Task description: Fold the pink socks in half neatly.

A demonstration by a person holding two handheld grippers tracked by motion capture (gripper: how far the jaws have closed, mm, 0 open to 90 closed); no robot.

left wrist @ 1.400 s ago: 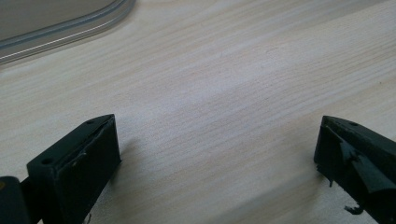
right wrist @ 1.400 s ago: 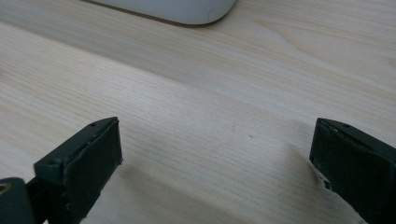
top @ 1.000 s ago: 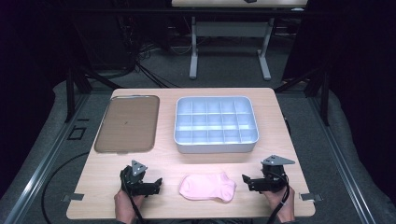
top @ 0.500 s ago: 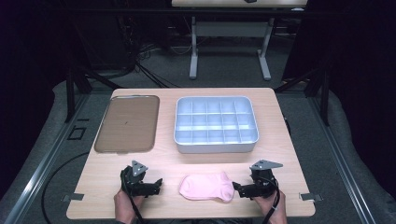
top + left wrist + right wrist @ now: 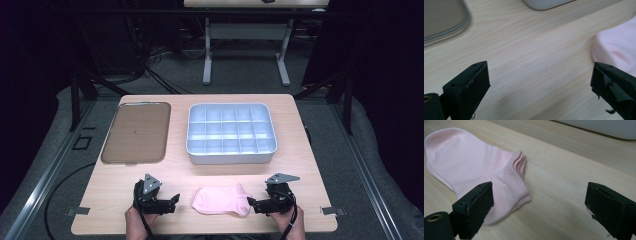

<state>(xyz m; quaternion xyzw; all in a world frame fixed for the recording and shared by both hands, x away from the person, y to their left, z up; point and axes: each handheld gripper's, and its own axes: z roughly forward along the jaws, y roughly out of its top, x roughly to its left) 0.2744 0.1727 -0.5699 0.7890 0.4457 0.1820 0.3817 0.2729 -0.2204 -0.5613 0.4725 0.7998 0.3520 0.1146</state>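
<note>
The pink sock [image 5: 221,200] is lying flat and ungrasped near the table's [image 5: 300,150] front edge, between both grippers, so the handling is only beginning. The right gripper [image 5: 253,204] is pointing level at its cuff, jaws apart after closing slightly, nothing between them. The left gripper [image 5: 173,202] is facing the toe, jaws wide.

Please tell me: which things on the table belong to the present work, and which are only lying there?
In use: pink sock; left tongs, open; right tongs, open, beside the sock's cuff.
Lying about: brown tray; white compartment box.
</note>
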